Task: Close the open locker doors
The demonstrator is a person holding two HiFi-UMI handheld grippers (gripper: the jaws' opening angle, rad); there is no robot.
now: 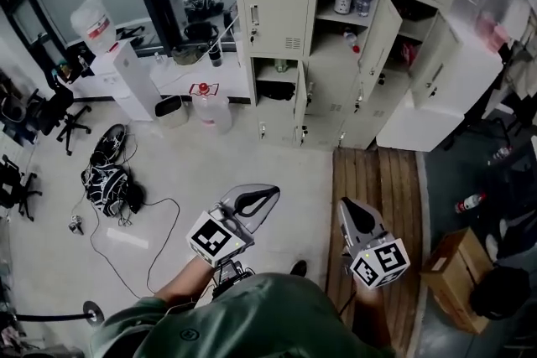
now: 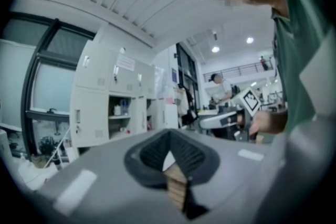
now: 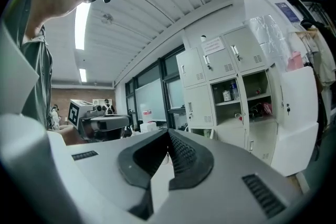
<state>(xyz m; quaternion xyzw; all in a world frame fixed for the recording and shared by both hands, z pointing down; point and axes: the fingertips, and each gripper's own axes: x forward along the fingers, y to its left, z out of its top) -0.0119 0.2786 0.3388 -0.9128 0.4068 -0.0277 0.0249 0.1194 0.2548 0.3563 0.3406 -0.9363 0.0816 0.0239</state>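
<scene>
**Open lockers across the room, both tongs shut and empty**

The lockers [image 1: 277, 21] stand at the far side of the room, just right of the window. Several of their doors hang open. A middle door [image 1: 379, 33] is swung out to the right, another door [image 1: 438, 54] stands open further right, and a low door [image 1: 299, 101] is seen nearly edge-on. The open compartments show bottles [image 1: 352, 0] on a shelf, plus things too small to name. The top row and the upper left door look closed.

The person stands on the near side, well apart from the lockers, at the near end of a wooden strip [image 1: 377, 197] that runs up to them. Both tongs are held low and close to the body, pointing toward the lockers. This looks like a carrying posture rather than a working one.

The left tongs [image 1: 275, 191] have their jaws together at the tips and hold nothing. Only floor shows through the gap behind the tips in their own view. The right tongs [image 1: 344, 204] are the same, tips meeting and empty.

Shut tongs probably suit the job, since a door needs a push on its face rather than a grip. No door is within reach, so the person would have to walk up first. A jug [image 1: 210, 106] and a bag [image 1: 107, 176] sit on the floor to the left, clear of the strip.
</scene>
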